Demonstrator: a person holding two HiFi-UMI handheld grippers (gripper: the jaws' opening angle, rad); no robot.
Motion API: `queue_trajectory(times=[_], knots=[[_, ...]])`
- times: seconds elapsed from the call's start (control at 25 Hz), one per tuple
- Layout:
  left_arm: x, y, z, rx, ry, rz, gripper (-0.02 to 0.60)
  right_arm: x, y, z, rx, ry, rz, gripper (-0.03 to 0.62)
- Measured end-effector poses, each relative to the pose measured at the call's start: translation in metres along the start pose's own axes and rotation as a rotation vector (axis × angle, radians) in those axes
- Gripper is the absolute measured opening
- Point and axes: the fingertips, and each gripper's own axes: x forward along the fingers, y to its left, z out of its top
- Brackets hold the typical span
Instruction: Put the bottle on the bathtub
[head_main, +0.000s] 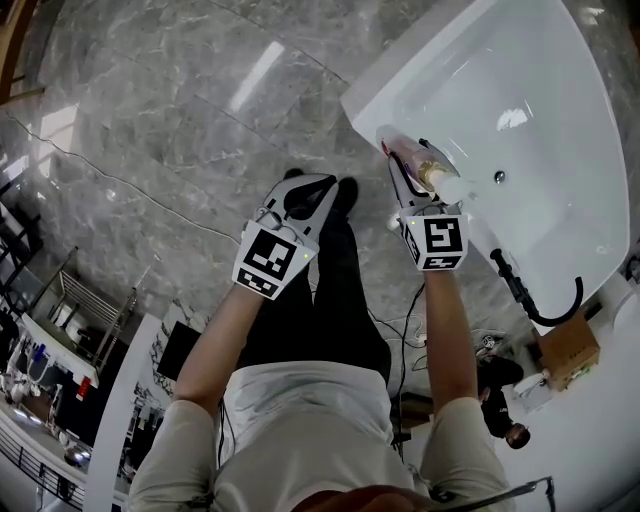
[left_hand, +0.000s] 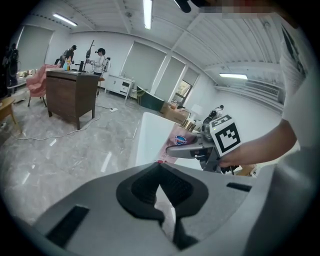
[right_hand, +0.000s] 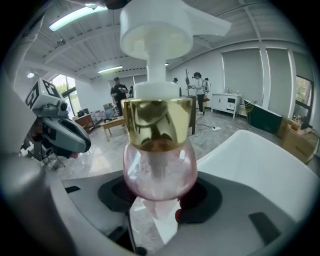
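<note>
A pink bottle (head_main: 412, 160) with a gold collar and white pump is held over the near rim of the white bathtub (head_main: 372, 98). My right gripper (head_main: 405, 172) is shut on it. In the right gripper view the bottle (right_hand: 160, 167) stands upright between the jaws of the right gripper (right_hand: 160, 196), its pump top close to the camera, with the bathtub (right_hand: 250, 160) to the right. My left gripper (head_main: 298, 196) hangs over the marble floor left of the tub, shut and with nothing in it. The left gripper view looks past the left gripper (left_hand: 160, 172) at the bottle (left_hand: 180, 137) and the tub (left_hand: 146, 142).
A black tap and hose (head_main: 530, 300) sit at the tub's near right corner, beside a cardboard box (head_main: 568, 350). A cable (head_main: 120, 180) runs across the floor. A wooden desk (left_hand: 70, 95) and people (left_hand: 100, 60) stand far back in the room.
</note>
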Motion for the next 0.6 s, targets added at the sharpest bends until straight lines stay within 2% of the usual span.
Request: queue_trajectory(times=[0.44,0.6], knots=[[0.015,0.012,-0.014,-0.037,0.006,0.007,0.005,0.029,-0.002,-0.016,-0.067,0.017,0.007,0.238],[0.016,0.013,-0.02,-0.047,0.007,0.005,0.005,0.033,0.005,-0.016,-0.132,0.013,0.01,0.239]])
